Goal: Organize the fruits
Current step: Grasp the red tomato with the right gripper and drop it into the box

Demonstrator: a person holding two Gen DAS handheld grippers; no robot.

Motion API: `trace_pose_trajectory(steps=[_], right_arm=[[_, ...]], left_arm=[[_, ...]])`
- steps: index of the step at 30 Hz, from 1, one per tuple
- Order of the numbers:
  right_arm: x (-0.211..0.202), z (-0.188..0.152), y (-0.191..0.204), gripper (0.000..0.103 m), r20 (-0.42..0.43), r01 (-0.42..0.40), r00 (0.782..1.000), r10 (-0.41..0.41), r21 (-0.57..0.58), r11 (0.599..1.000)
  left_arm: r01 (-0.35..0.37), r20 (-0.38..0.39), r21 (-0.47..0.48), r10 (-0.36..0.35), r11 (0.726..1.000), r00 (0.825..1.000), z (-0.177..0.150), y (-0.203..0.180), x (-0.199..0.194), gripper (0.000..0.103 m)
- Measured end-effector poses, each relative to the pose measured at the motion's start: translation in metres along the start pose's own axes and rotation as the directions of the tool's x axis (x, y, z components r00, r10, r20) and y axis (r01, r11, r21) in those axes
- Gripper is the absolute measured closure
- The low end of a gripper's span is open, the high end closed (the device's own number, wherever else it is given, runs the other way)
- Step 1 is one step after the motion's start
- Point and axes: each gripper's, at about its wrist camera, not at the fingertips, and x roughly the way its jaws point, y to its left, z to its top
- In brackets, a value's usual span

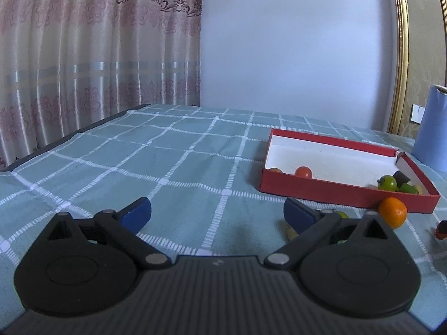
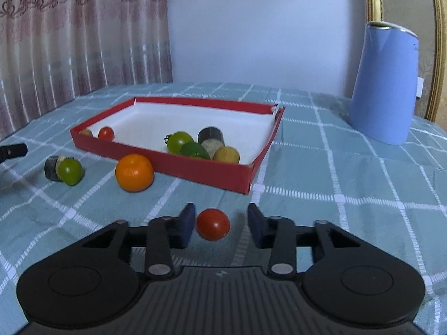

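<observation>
I see the table point(image 1: 167, 150) under a green checked cloth, its left edge dropping off near the curtain point(image 1: 83, 55) and its far edge meeting the wall. The whole left half of the cloth lies bare, so I have plenty of room there. At the right rear stands a blue jug point(image 2: 382, 83), well apart from the rest.

The red box point(image 2: 201, 171) sits right of centre, open-topped with low walls. Inside it I count a small red tomato point(image 2: 106, 133) by the left end, and a cluster at the near right corner: a green tomato point(image 2: 178, 141), a dark cylinder point(image 2: 211, 135) and a yellowish fruit point(image 2: 226, 154).

Just outside the box's near wall rests an orange point(image 2: 134, 172), close to the wall; whether it touches I cannot tell. Further left lie a green fruit point(image 2: 70, 170) and a dark roll point(image 2: 51, 168), touching each other.

My left gripper point(image 1: 217, 214) stands spread wide over bare cloth, nothing between its fingers. My right gripper point(image 2: 220, 224) is narrowed around a red tomato point(image 2: 213, 224) on the cloth in front of the box; the left pad is touching or nearly touching it, the right pad has a clear gap.
</observation>
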Motion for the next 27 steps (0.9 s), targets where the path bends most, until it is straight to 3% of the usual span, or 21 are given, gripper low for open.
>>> trace_pose_trajectory(steps=[9, 15, 23, 27], right_arm=[[0.008, 0.000, 0.007, 0.079, -0.045, -0.017, 0.999, 0.015, -0.033, 0.999], [0.009, 0.001, 0.011, 0.081, -0.048, -0.008, 0.999, 0.006, -0.057, 0.998], [0.005, 0.037, 0.010, 0.081, 0.070, 0.005, 0.998, -0.003, -0.035, 0.999], [0.021, 0.054, 0.002, 0.081, 0.094, 0.052, 0.994, -0.051, -0.005, 0.999]], left_arm=[[0.004, 0.000, -0.009, -0.004, 1.000, 1.000, 0.000, 0.002, 0.001, 0.002], [0.006, -0.001, -0.013, -0.006, 1.000, 1.000, 0.000, 0.001, 0.001, 0.002], [0.014, 0.001, -0.021, -0.014, 1.000, 1.000, 0.000, 0.001, 0.001, 0.002], [0.014, 0.000, -0.025, -0.014, 1.000, 1.000, -0.001, 0.002, 0.002, 0.002]])
